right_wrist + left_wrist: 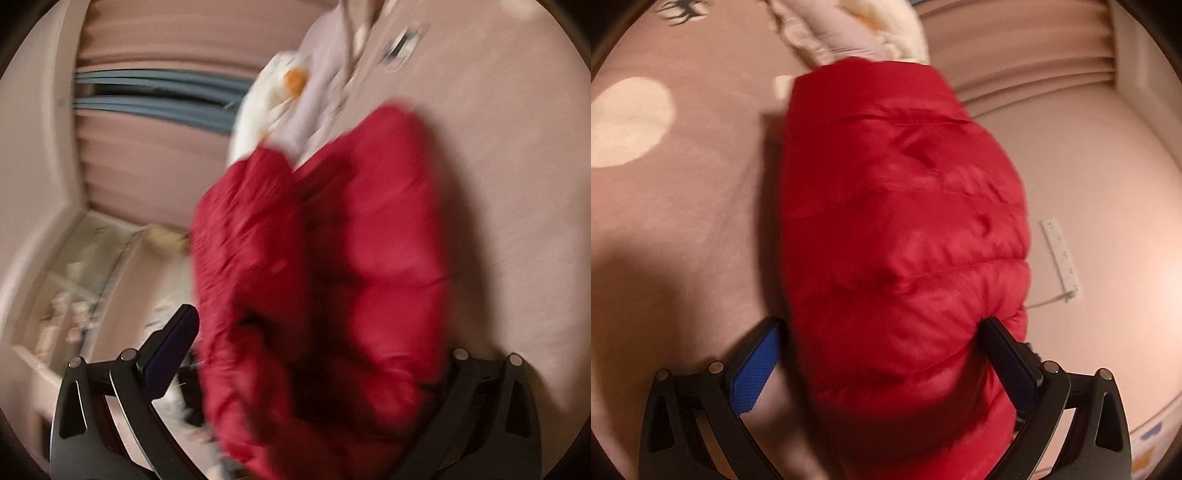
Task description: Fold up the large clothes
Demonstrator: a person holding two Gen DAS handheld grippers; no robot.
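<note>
Red puffer jacket (pixel 901 229) fills the space between the left gripper's (pixel 882 325) fingers, which stand wide apart; the blue pad (pixel 753 373) on one finger is clear of the fabric, while the other finger touches the jacket's edge. No firm pinch is evident. The jacket lies folded into a bundle on the pink bedsheet (pixel 701 206), running away from the camera toward a cream and pink quilt (pixel 849 33) at the far edge of the bed. A white power strip (pixel 1060 254) lies beside it. In the right wrist view, heavily blurred, the right gripper (pixel 325 332) is also spread wide around the jacket (pixel 369 258); one finger is hidden by fabric.
</note>
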